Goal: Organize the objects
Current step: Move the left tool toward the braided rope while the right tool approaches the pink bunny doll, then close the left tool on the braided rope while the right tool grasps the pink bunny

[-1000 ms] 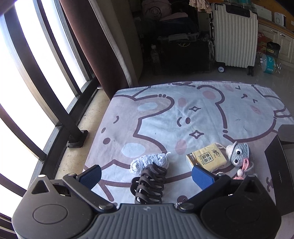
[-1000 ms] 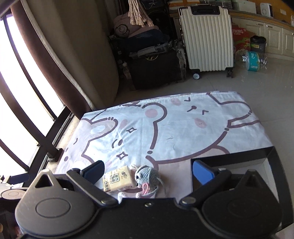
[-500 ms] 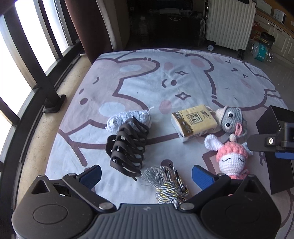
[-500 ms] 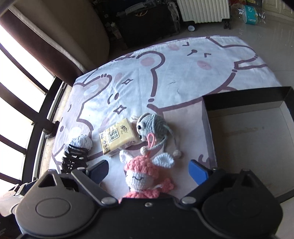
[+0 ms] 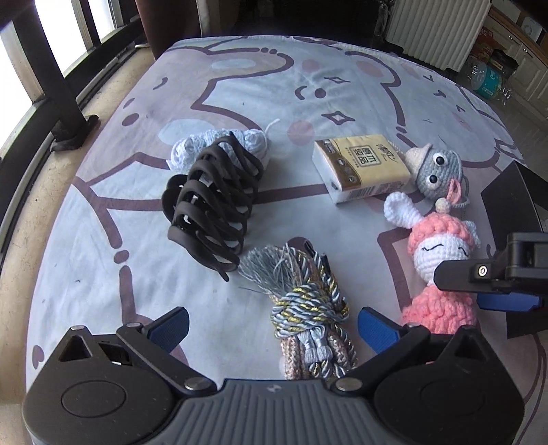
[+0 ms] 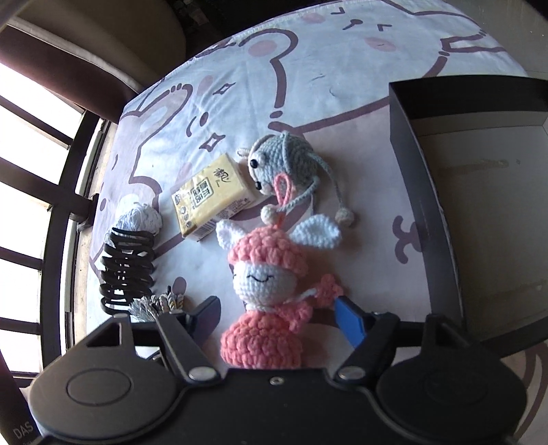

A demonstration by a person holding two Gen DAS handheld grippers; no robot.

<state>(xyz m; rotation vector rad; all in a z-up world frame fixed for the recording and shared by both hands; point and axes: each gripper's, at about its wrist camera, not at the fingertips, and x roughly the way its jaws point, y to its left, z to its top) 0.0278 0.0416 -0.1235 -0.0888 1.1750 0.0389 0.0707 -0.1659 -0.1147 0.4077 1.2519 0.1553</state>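
Note:
On the cartoon-print cloth lie a pink crochet doll [image 6: 267, 291], a grey crochet mouse [image 6: 284, 164], a yellow tissue pack [image 6: 212, 198], a black hair claw [image 5: 212, 202], a pale blue yarn ball [image 5: 219, 143] and a tasselled cord bundle [image 5: 308, 308]. My right gripper [image 6: 277, 318] is open with its jaws on either side of the pink doll's [image 5: 441, 260] body. My left gripper [image 5: 274, 325] is open, its jaws on either side of the cord bundle. A black open box [image 6: 424, 191] stands to the right of the doll.
The cloth [image 5: 308, 78] covers a low table. A window railing [image 5: 54, 68] runs along the left. A white suitcase [image 5: 438, 30] and a plastic bottle [image 5: 486, 78] stand on the floor beyond the table's far edge.
Both grippers have tilted down and come closer to the cloth. The cord bundle has come between the left jaws and the pink doll between the right jaws. Both stay open.

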